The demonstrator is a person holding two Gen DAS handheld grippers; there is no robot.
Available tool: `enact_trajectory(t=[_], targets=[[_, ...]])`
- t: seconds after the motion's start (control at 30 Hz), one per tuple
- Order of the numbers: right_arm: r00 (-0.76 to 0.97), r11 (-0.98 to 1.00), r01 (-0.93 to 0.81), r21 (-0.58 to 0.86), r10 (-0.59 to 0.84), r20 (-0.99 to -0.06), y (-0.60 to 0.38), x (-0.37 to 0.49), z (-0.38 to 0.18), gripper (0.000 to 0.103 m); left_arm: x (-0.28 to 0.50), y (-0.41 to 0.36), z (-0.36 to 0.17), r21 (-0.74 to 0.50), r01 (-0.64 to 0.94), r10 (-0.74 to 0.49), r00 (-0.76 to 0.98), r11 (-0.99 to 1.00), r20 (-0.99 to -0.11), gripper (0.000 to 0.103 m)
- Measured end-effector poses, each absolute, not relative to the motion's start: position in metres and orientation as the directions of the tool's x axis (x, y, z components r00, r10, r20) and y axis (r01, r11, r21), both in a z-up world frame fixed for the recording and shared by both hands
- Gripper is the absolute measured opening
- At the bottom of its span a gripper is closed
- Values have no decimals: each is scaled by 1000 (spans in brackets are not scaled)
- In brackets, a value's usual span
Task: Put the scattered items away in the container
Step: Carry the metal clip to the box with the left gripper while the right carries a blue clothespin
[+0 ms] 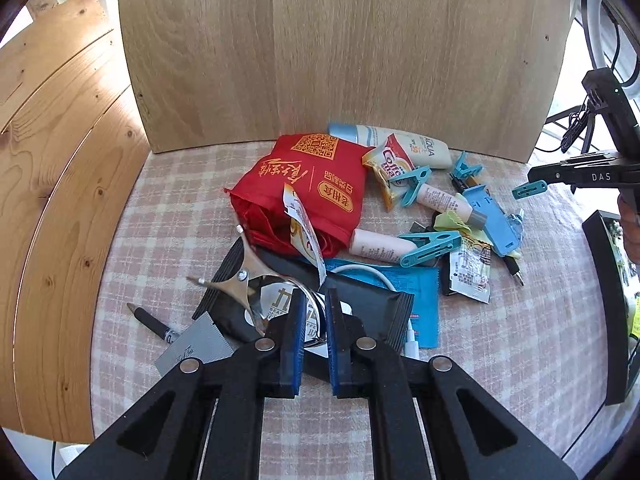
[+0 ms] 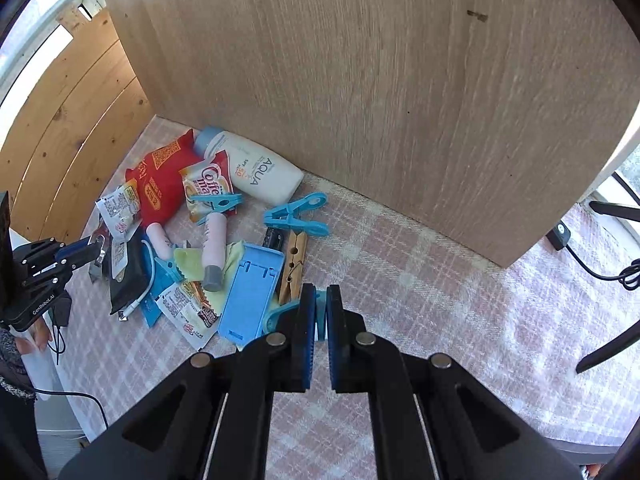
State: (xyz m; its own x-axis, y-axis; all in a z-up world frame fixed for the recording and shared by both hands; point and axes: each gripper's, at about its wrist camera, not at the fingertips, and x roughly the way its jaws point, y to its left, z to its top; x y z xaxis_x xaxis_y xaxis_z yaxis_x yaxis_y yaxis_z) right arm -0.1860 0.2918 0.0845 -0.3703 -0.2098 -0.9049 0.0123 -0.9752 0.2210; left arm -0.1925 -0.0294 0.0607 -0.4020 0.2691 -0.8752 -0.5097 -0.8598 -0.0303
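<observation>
Jaws on both grippers are sitting nearly closed, each pinching something. The left gripper [image 1: 314, 300] is clamping the thin band of a silver metal tool [image 1: 244, 276], lower centre of the left view. The right gripper [image 2: 318, 296] is pinching a teal clip [image 2: 286, 314] by one end, lower centre of the right view.

The pile of scattered items is lying on the checked cloth [image 1: 160, 220], mid-frame in both views. The black-rimmed container [image 1: 600, 300], as I judge it, is showing only as a sliver at the right edge of the left view.

Risks:
- The metal tool is being held on a narrow, slick band, so it is likely swinging or slipping out if the hand tilts.
- Its spiky arms are hanging over the black pouch [image 1: 372, 304] and near the white cable [image 1: 372, 274]; they could hook either and drag it along.
- The clip is gripped off-centre, so it could pivot or pop free, and it is sitting just beside the blue stand [image 2: 250, 292], which it could nudge.

Room:
- The wooden panel [image 1: 320, 40] is closing off the whole top of both frames, just behind the sunscreen bottle [image 2: 256, 168].
- Bare cloth is lying open at lower right of the right view, with a black cord [image 2: 600, 272] at its far right edge.
- Slatted wood is walling off the left of both frames.
</observation>
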Motion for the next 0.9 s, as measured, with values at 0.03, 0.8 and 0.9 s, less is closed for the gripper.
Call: enact_trajectory(t=[0.03,0.8,0.9], targets=[[-375,-975,12,220,-208,-903,292,-184,88,5,-189,-29,64,-30,-512,271,-404,-859,-873,7],[-499,-972,-139,190,-97,-861,384,-21,175,5,-59,49,158,-115,-631,463,-421,-767,-780,6],[-507,-965,-205,162,-37,-861,414,18,183,5,-34,87,166,-128,-687,513,-392,-715,-763,6]])
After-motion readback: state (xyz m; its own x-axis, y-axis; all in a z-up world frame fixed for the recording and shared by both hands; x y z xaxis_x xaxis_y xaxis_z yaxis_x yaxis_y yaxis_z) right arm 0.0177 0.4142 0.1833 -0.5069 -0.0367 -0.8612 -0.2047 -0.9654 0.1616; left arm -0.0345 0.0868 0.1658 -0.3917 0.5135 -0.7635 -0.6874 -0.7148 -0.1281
